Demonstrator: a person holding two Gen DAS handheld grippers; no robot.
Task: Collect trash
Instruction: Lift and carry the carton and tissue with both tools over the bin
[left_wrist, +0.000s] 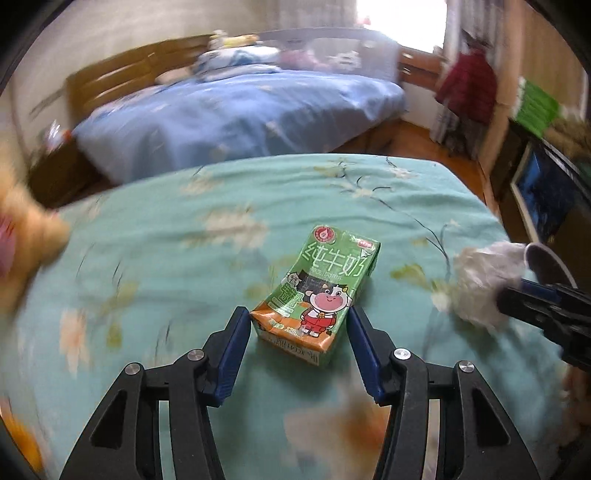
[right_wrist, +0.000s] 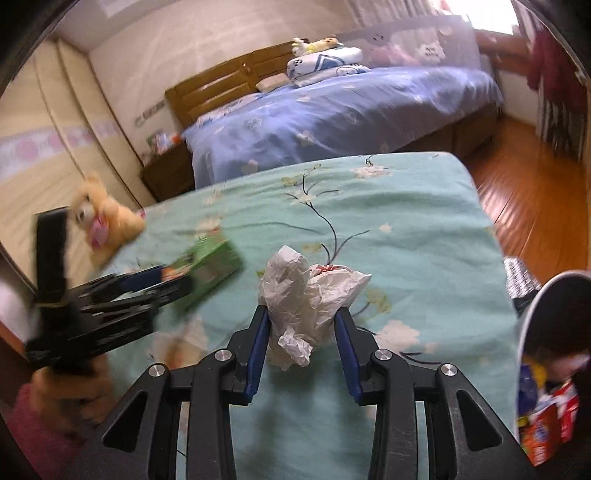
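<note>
I'm holding the left gripper (left_wrist: 299, 321) pinching the milk carton (left_wrist: 317, 291), seemingly touching both pads. My right gripper (right_wrist: 301, 321), at three o'clock, is clamping crumpled paper (right_wrist: 306, 295) above the teal bedspread (right_wrist: 406, 206).

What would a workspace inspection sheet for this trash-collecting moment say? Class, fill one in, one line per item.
Surface: bed with teal floral sheet, slightly creased.
Job's things: green milk carton lying flat; crumpled white paper wad; trash bin at the right edge, with colourful packaging inside.
Clutter: tan teddy bear at the sheet's left edge.
Grippers: left gripper straddles the carton's near end, pads at its sides; right gripper is closed on the paper wad.
Cables: nothing seen.
Surroundings: blue bed with wooden headboard behind, wooden floor, bright window.
</note>
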